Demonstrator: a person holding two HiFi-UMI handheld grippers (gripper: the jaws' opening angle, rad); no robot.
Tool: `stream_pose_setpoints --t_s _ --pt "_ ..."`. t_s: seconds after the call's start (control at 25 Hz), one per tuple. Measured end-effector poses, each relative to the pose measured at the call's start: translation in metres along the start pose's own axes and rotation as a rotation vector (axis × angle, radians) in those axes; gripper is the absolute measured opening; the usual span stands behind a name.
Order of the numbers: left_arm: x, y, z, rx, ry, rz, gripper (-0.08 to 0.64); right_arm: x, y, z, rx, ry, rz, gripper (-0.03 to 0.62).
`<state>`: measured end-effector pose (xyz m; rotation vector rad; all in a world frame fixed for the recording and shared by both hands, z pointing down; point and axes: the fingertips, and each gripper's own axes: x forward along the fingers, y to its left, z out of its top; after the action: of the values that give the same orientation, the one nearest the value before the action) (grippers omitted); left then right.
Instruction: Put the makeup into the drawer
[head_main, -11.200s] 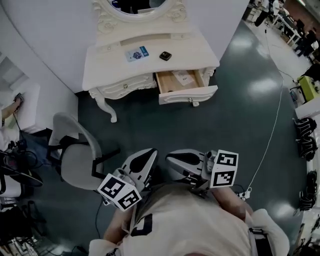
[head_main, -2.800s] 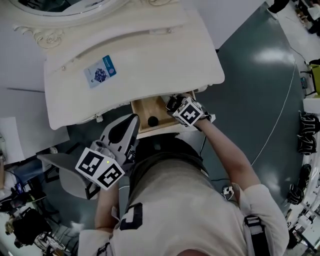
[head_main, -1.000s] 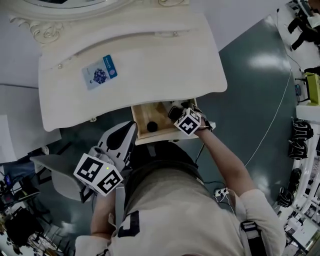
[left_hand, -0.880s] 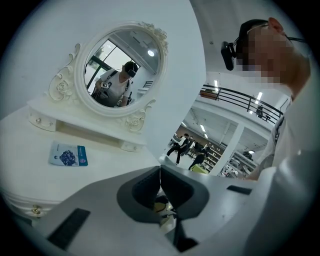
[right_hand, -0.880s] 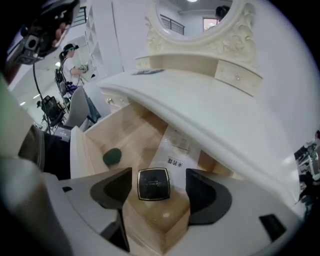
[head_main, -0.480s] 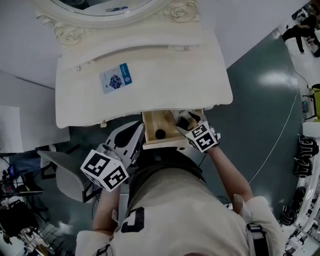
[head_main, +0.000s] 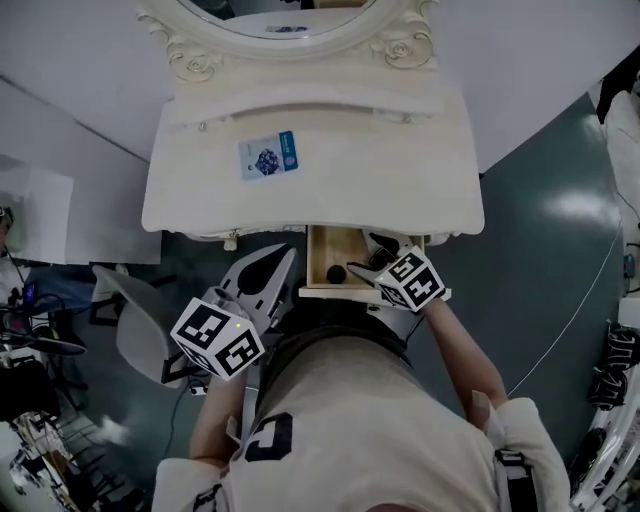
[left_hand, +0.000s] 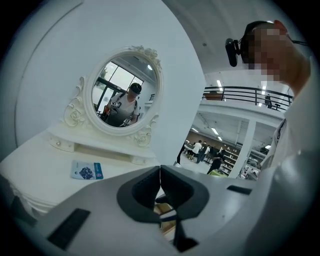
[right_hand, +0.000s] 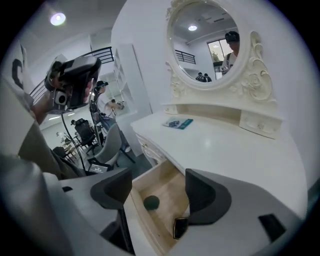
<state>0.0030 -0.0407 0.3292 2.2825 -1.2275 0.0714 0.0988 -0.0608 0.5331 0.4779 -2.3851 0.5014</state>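
The white dressing table's wooden drawer (head_main: 322, 262) stands open below the tabletop edge. Inside it lie a dark round makeup item (head_main: 337, 273) (right_hand: 151, 202) and a black square compact (right_hand: 180, 227). My right gripper (head_main: 368, 258) (right_hand: 157, 187) hovers over the drawer's right front, open, with nothing between its jaws. The compact rests just under its right jaw. My left gripper (head_main: 283, 258) (left_hand: 160, 175) is shut and empty, held left of the drawer, short of the table edge.
A blue-and-white card (head_main: 268, 156) (right_hand: 177, 123) lies on the tabletop (head_main: 400, 170) below the oval mirror (left_hand: 121, 94). A grey chair (head_main: 135, 325) stands at the left beside my body. Dark floor (head_main: 540, 240) spreads to the right.
The compact, once on the tabletop, now lies in the drawer. My right gripper has drawn back toward the drawer's front right. My head has shifted, so the table sits more centrally.
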Motion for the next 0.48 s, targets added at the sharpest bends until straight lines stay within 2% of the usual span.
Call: stream_pose_setpoints --t_s 0.08,0.28,0.48 --pt "-0.01 0.003 -0.004 -0.005 -0.004 0.033 0.038 0.004 0.008 0.015 -0.036 -0.017 0.04 0.341" --pt "-0.035 0.024 -0.009 -0.033 -0.022 0.095 0.038 0.021 0.023 0.059 -0.099 -0.041 0.071 0.341" --pt "-0.05 0.05 -0.003 -0.059 -0.053 0.074 0.038 0.05 0.044 0.096 -0.082 -0.021 0.187 0.341"
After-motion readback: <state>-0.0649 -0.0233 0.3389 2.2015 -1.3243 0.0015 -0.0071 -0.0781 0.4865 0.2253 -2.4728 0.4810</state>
